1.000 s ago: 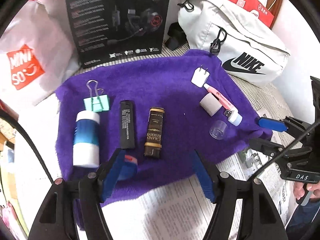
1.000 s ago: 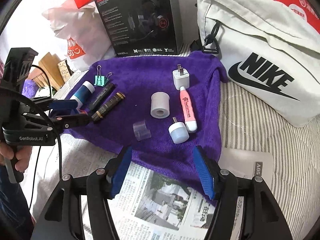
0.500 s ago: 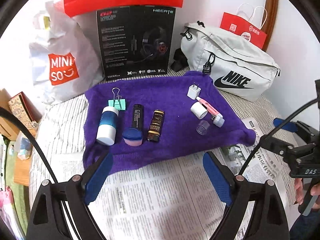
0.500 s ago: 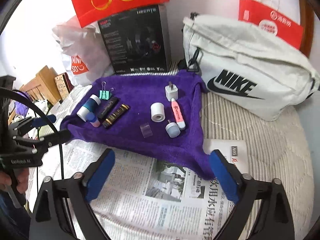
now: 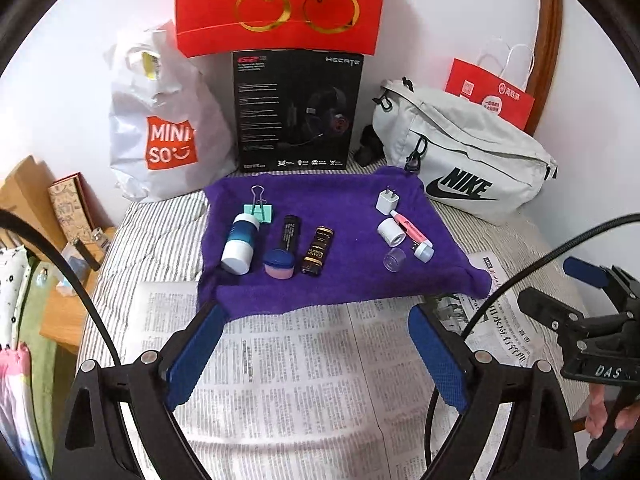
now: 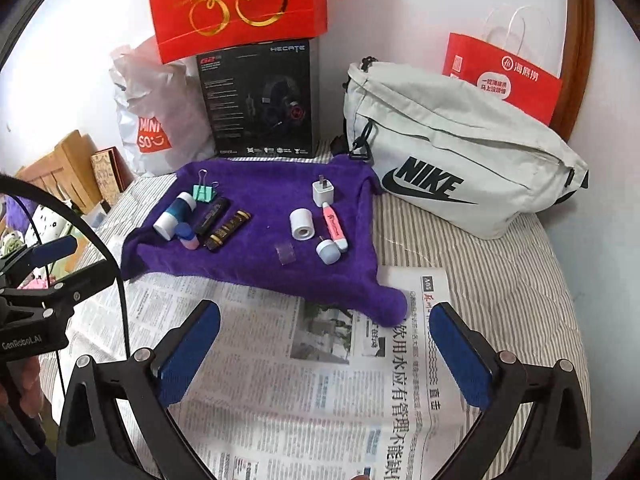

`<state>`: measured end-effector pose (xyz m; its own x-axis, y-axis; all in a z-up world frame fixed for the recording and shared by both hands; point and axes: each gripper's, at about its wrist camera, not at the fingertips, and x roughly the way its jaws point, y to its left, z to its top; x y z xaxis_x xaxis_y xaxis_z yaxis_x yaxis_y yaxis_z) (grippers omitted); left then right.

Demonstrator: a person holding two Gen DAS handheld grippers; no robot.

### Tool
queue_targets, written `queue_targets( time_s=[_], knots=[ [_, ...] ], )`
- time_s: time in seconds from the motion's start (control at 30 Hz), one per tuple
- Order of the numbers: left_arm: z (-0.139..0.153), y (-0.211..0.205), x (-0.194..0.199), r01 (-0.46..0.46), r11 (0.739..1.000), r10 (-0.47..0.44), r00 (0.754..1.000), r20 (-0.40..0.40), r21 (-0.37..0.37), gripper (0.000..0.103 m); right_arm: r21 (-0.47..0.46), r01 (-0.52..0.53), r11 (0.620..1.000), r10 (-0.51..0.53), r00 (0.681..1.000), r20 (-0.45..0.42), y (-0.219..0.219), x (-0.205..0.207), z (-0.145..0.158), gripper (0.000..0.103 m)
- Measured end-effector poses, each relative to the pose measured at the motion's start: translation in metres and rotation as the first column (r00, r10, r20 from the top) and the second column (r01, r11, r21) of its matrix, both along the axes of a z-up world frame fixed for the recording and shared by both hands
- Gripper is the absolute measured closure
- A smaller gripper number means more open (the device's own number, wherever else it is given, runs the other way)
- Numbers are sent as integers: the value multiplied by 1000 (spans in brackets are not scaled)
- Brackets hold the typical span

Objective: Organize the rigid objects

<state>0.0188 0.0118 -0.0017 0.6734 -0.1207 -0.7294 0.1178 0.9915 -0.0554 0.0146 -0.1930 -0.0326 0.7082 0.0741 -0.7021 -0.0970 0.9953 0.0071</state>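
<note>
Both grippers are hanging over the newspaper (image 5: 304,364) with nothing in them. The left gripper (image 5: 316,344) has its blue pads spread wide and its jaws are opening a touch more, only newsprint between them. The right gripper (image 6: 324,344) is fully released, jaws wide apart, also just paper underneath.

All the small stuff sits on the purple towel (image 5: 344,288) laid on the striped bed. Left group: a mint binder clip (image 5: 259,210) at the back, a white bottle with a blue band (image 5: 240,243) lying on its side just in front of it, a black stick-shaped item (image 5: 289,232) beside that, a small pink jar with a blue lid (image 5: 279,265) touching the black stick's near end, and a dark brown and gold tube (image 5: 318,250) next over.

Right group: a white plug adapter (image 5: 387,201) at the back, a white roll (image 5: 391,232), a pink pen-like gadget (image 5: 410,229) beside the roll, a pale blue cap piece (image 5: 424,251) at its near end, and a clear plastic cap (image 5: 394,260) off by itself.

Containers behind the towel: white Miniso bag (image 5: 168,128), black headset box (image 5: 296,112) with a red gift bag (image 5: 280,4) on top, grey Nike bag (image 5: 464,156) zipped, and a red paper bag (image 5: 492,100) behind that. Can't see inside any of them.
</note>
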Motion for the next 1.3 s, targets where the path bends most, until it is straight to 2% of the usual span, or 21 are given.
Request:
queue_targets(
  time_s=[0.1, 0.37, 0.77, 1.3],
  knots=[
    [1, 0, -7, 5, 1000, -5, 1000, -21, -3, 8, -15, 8, 1000, -8, 1000, -10, 2, -9, 2, 0],
    [7, -4, -20, 3, 1000, -3, 1000, -15, 8, 8, -18, 38, 999, -38, 999, -15, 1, -24, 5, 0],
    [9, -9, -24, -5, 999, 6, 1000, -17, 41, 8, -6, 32, 999, -32, 999, -2, 1, -33, 9, 0],
    [9, -12, -28, -3, 999, 4, 1000, -25, 49, 8, -6, 36, 999, -36, 999, 5, 0, -41, 11, 0]
  ],
)
